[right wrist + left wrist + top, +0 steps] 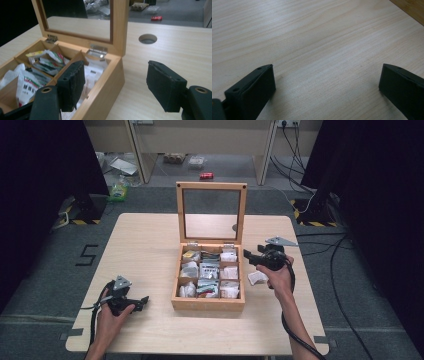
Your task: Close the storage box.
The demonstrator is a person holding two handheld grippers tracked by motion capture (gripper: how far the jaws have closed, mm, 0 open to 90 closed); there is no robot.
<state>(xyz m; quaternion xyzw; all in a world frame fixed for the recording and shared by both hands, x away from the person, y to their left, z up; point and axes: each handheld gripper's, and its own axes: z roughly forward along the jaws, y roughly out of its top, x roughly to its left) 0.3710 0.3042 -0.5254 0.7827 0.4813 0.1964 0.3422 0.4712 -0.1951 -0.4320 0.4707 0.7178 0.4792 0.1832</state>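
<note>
A wooden box (208, 302) with several compartments of tea packets sits mid-table, its glass-paned lid (211, 213) standing upright. My right gripper (248, 255) hovers at the box's right side, open and empty, its jaws straddling the right wall (105, 82). White packets (92, 72) lie in the near compartment below it. A loose white packet (257, 278) rests on the table by my right hand. My left gripper (144, 301) sits low over the bare table (317, 50) at the front left, open, nothing between its jaws.
A round cable hole (147, 38) pierces the table behind the box. The box's corner (412, 10) edges into the left gripper view. On the floor beyond lie a red can (206, 176), bags and cables, with black stands at both sides.
</note>
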